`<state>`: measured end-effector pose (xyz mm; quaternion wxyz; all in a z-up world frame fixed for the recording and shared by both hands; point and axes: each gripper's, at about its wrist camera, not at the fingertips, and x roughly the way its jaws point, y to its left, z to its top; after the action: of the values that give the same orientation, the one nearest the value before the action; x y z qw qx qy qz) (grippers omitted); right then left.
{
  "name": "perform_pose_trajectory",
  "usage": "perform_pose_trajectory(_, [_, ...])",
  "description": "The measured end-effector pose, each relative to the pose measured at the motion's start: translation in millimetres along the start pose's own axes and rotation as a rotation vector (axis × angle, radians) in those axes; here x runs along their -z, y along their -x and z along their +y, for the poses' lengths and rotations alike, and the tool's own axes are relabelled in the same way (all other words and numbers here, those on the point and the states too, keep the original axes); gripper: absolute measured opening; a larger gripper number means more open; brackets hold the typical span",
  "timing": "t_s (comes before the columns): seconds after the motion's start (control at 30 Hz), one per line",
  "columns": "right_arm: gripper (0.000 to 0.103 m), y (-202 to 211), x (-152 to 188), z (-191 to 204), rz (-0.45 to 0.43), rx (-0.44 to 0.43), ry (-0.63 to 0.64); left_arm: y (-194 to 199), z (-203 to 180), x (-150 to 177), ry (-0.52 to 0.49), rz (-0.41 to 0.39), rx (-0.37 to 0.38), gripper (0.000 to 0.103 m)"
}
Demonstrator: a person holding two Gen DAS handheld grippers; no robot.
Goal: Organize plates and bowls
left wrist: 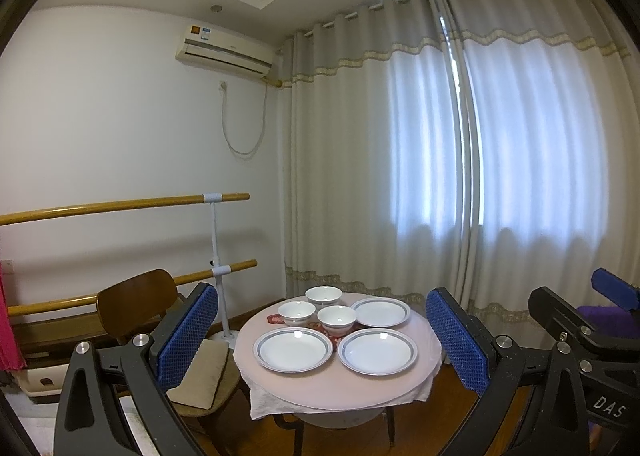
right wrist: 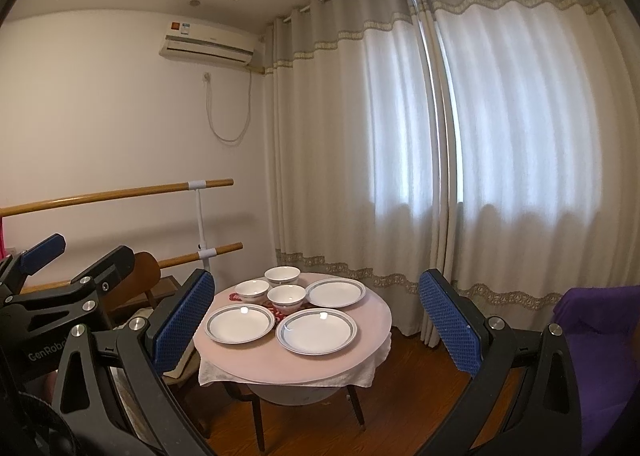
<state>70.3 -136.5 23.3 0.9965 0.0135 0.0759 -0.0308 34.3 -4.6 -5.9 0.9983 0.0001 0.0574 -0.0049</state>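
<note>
Evidently both grippers, left gripper [left wrist: 320,340] and right gripper [right wrist: 316,328], hang empty and wide-jawed; glossy white blue-rimmed ceramic plates [left wrist: 294,349] could slip from pads.

The left gripper [left wrist: 322,330] is hanging in the air with its blue-padded fingers [left wrist: 188,332] spread wide apart, gripping nothing. The right gripper [right wrist: 316,320] is hovering level beside it, just to its right, its own fingers [right wrist: 450,326] likewise standing wide and empty. Both are pointing forward, side by side.
</note>
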Motion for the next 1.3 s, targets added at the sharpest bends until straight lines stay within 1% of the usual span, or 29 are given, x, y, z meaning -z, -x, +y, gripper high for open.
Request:
perform_pose_trajectory(0.13, [0.103, -22.7, 4.0, -4.6, 0.008, -0.003, -0.005, -22.3, -1.7, 0.6, -0.004, -0.005, -0.002, 0.102])
perform_pose_trajectory(0.3, [0.103, -53.8, 11.9, -9.0, 0.010, -0.004, -0.005, -69.6, -3.5, 8.6, -0.006, 0.000, 0.005, 0.102])
perform_pose_trajectory(0.43, [0.103, -98.8, 22.7, -16.0, 0.016, -0.007, -0.010, -129.6, -6.3, 18.7, -0.017, 0.036, 0.003, 0.102])
perform_pose_trajectory(0.5, [0.103, -126.5, 29.2, -21.1, 0.018, -0.018, -0.027, -159.2, -7.8, 18.1, -0.019, 0.059, 0.002, 0.102])
perform_pose_trajectory(0.63, [0.103, -171.6, 28.1, -30.8, 0.023, -0.035, -0.067, -224.7, -14.2, 1.3, -0.022, 0.116, -0.007, 0.102])
perform_pose_trajectory(0.73, [0.103, -205.5, 15.0, -34.3, 0.035, -0.036, -0.065, -259.9, -21.5, -20.1, -0.026, 0.163, -0.028, 0.102])
perform_pose_trajectory(0.83, [0.103, -223.6, -7.8, -37.1, 0.084, -0.048, -0.075, -284.4, -28.4, -54.1, -0.031, 0.205, -0.037, 0.102])
perform_pose_trajectory(1.0, [0.103, -236.9, -59.1, -42.8, 0.128, -0.035, -0.064, -309.2, -39.5, -133.9, -0.016, 0.233, -0.057, 0.102])
perform_pose_trajectory(1.03, [0.103, -238.0, -75.6, -45.1, 0.138, -0.030, -0.065, -309.7, -42.5, -144.8, -0.015, 0.235, -0.061, 0.102])
perform_pose_trajectory(1.1, [0.103, -239.9, -97.3, -45.9, 0.153, -0.023, -0.063, -315.3, -48.6, -176.9, -0.009, 0.240, -0.063, 0.102])
perform_pose_trajectory(1.2, [0.103, -239.8, -128.0, -47.5, 0.171, -0.023, -0.054, -316.5, -56.2, -213.0, -0.011, 0.239, -0.073, 0.102])
perform_pose_trajectory(1.27, [0.103, -237.8, -141.1, -47.0, 0.182, -0.027, -0.046, -315.3, -60.3, -231.5, -0.012, 0.243, -0.083, 0.102])
perform_pose_trajectory(1.3, [0.103, -237.4, -149.2, -47.5, 0.191, -0.026, -0.039, -310.1, -62.7, -234.6, -0.011, 0.242, -0.083, 0.102])
